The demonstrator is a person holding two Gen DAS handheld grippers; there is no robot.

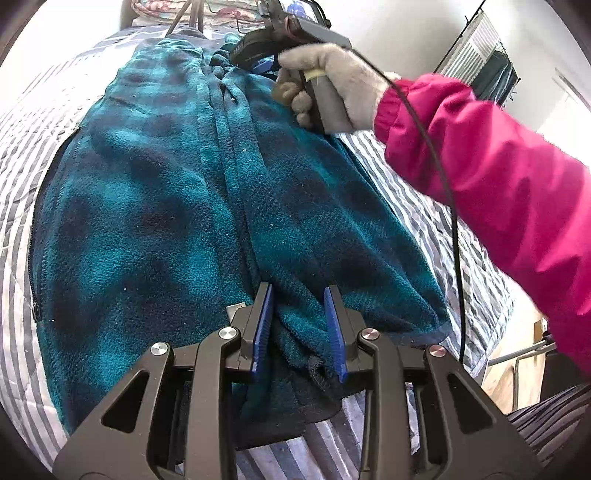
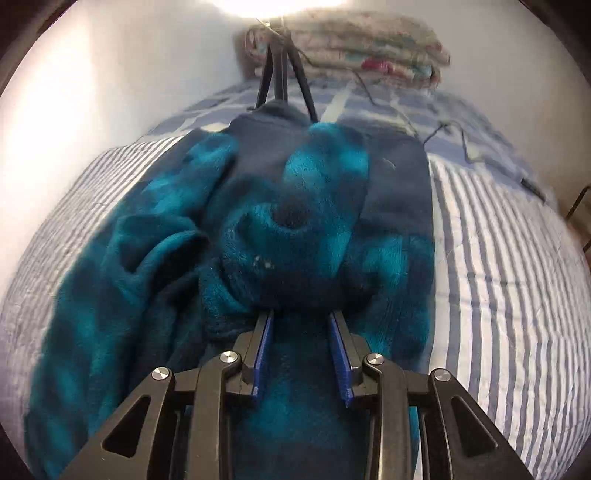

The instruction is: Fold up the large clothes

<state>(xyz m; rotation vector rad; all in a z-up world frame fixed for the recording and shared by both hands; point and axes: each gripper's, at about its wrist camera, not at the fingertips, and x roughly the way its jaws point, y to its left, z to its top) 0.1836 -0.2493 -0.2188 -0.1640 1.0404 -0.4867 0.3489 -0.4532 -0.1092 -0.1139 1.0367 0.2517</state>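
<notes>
Left fingers (image 1: pixel 263 325) parted, blue pads straddling a bunched ridge of the teal fleece jacket (image 1: pixel 155 192) at its dark hem, cloth lying between them but not pinched. Left gripper (image 1: pixel 300 295) therefore released, poised at the near end of the garment. Right fingers (image 2: pixel 337 343) likewise spread wide, tips pushed up against a rolled lump of the same fleece near the navy hood or collar (image 2: pixel 391 177); nothing clamped there either, so right gripper (image 2: pixel 301 314) released as well. From the left wrist view, the right gripper (image 1: pixel 295 29) visible at the far end, gripped by a gloved hand (image 1: pixel 332 85) in a pink sleeve (image 1: pixel 498 170).

Jacket laid lengthwise on the striped quilt of the bed (image 2: pixel 498 277), front up, zipper line running down the middle, one side zipper visible along the left edge; sleeves apparently tucked in, far end rumpled. Beyond it a tripod (image 2: pixel 280 74), a stack of folded blankets (image 2: pixel 351 48) and a loose cable (image 2: pixel 454 140).

Judged as mid-fold: garment narrowed, each gripper stationed at an opposite end, ready for the end-to-end fold. Next move likely calling for both pairs of fingers to close on a full thickness of fleece, then a lift and carry of one end over the other, kept level to avoid dragging the lower layers out of line.
</notes>
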